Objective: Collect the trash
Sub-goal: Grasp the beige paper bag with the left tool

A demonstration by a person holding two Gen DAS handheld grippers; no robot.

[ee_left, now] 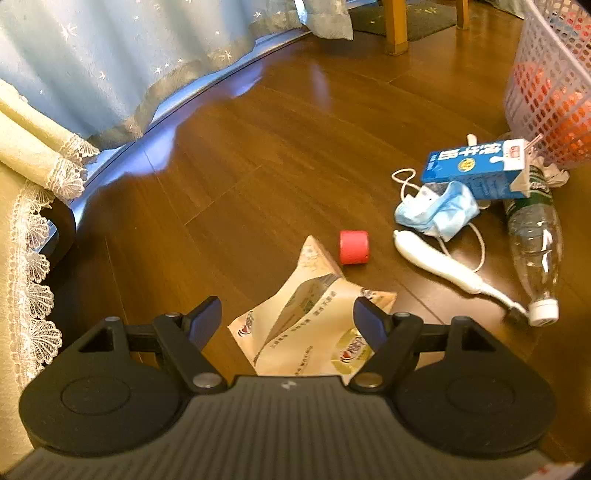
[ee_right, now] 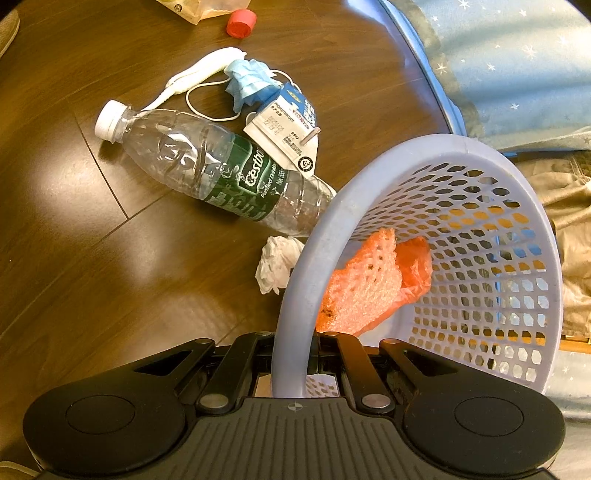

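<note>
A crumpled beige paper bag (ee_left: pixel 306 314) lies on the wooden floor between the fingers of my left gripper (ee_left: pixel 291 319), which is open and not touching it. Past the bag are a red cap (ee_left: pixel 354 246), a blue face mask (ee_left: pixel 437 210), a blue milk carton (ee_left: pixel 476 168), a white toothbrush (ee_left: pixel 443 266) and a clear plastic bottle (ee_left: pixel 535 240). My right gripper (ee_right: pixel 291 354) is shut on the rim of the lavender basket (ee_right: pixel 295 295), which is tipped toward the trash. Orange foam netting (ee_right: pixel 365 288) lies inside it. A white tissue wad (ee_right: pixel 277 262) sits by the rim.
Pale blue star-print fabric (ee_left: pixel 110 55) and lace-edged cloth (ee_left: pixel 33 258) hang along the left over a metal rail. Wooden chair legs (ee_left: pixel 395 26) stand at the back. Bare floor stretches left of the bag. The bottle (ee_right: pixel 221 173) and carton (ee_right: pixel 284 133) lie close to the basket.
</note>
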